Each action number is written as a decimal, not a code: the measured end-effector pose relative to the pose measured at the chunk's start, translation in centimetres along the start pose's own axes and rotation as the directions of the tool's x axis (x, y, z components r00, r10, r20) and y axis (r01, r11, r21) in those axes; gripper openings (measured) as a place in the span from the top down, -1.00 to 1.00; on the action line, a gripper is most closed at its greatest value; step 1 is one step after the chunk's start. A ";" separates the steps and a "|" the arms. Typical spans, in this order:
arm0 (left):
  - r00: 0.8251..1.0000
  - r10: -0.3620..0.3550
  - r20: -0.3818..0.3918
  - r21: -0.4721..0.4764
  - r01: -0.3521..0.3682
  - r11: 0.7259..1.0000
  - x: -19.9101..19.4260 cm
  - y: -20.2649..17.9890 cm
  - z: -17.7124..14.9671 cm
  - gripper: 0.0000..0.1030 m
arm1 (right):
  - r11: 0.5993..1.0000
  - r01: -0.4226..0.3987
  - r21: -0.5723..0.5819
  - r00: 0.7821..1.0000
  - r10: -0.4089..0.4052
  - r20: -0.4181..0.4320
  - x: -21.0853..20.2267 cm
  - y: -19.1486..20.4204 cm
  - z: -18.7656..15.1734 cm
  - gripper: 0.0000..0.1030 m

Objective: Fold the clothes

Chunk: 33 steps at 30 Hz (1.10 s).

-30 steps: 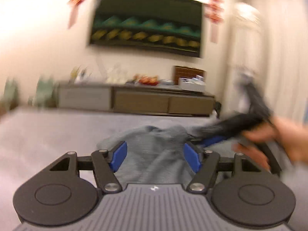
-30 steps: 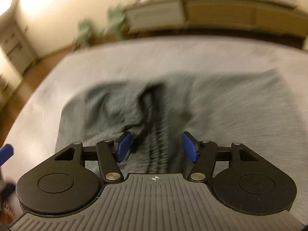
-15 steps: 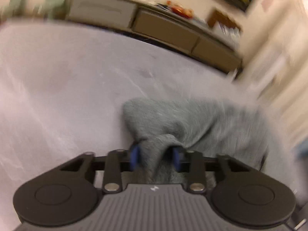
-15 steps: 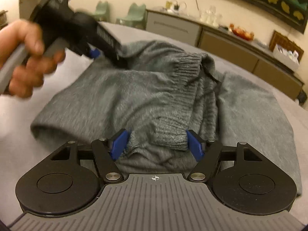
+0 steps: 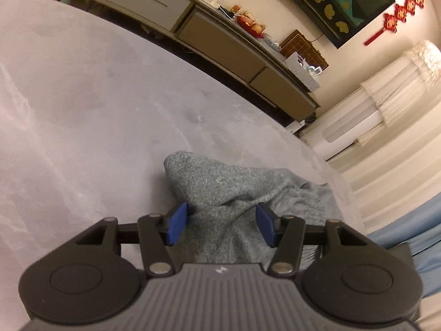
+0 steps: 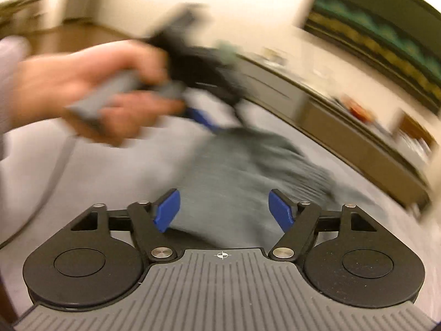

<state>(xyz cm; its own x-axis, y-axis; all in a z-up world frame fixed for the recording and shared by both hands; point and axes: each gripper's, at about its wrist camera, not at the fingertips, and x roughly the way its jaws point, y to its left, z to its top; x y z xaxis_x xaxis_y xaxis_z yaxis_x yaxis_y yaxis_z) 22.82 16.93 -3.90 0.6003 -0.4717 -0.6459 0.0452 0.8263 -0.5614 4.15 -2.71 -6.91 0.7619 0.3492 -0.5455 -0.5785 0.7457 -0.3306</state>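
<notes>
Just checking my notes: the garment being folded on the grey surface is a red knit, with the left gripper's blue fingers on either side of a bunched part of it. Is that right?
Not quite: the garment is grey, not red, as the left wrist view shows. The rest stands: it lies on the grey surface, and the left gripper, its jaws opening, has its blue fingers either side of a bunched part.

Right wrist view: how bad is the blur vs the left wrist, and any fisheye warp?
Right wrist view: heavy motion smear on the hand, grey garment and sideboard; only the right gripper is crisp. Left wrist view: mostly sharp, knit texture readable near the left gripper; the sideboard bows from fisheye; warm indoor light.
</notes>
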 end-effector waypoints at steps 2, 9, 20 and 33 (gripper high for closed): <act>1.000 0.007 0.031 0.059 -0.009 0.998 -0.2 -1.1 -0.2 -0.09 | 0.999 -0.009 -0.047 1.000 0.009 0.011 1.3 2.4 -0.1 -0.31; 0.992 0.117 0.046 0.083 -0.121 0.989 1.5 -1.0 1.3 -0.04 | 0.989 -0.122 0.087 0.970 0.137 -0.200 3.0 3.9 -1.9 0.00; 0.992 0.001 -0.129 0.471 0.061 0.880 5.5 -14.6 -0.5 -0.04 | 0.979 0.128 0.157 0.980 -0.100 -0.174 1.8 -8.1 -2.5 -0.10; 0.988 -0.027 -0.153 0.256 0.066 0.964 11.0 -13.9 2.5 0.03 | 0.922 0.003 0.387 0.984 0.065 -0.163 3.1 -13.2 -9.8 -0.10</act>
<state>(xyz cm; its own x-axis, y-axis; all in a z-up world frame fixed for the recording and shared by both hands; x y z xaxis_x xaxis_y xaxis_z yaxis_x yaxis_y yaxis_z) 30.80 1.05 -1.88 0.4694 -0.5351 -0.7024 0.2878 0.8447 -0.4513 11.28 -17.02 -11.72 0.6650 0.2998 -0.6841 -0.4181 0.9084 -0.0084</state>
